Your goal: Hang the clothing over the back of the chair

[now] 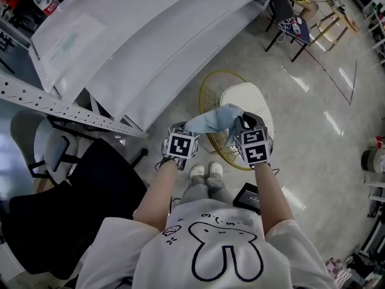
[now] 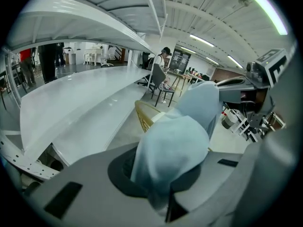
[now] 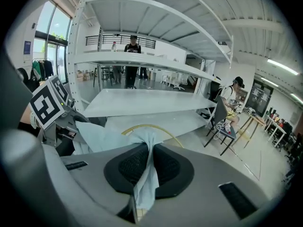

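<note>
Big open workshop-type room with a shiny pale grey floor (image 1: 313, 89) that catches streaks of glare. Long white metal shelves (image 1: 150, 35) run across on perforated uprights, with a bottle (image 1: 45, 2) on one. A black office chair (image 1: 72, 203) sits at the lower left, with a dark chair (image 1: 287, 14) and a wooden table (image 1: 337, 18) further off. There are strip lights (image 2: 262, 8) overhead, tall windows (image 3: 52, 27) on one side, and probably a clothes rail (image 3: 40, 70) beside them.
</note>
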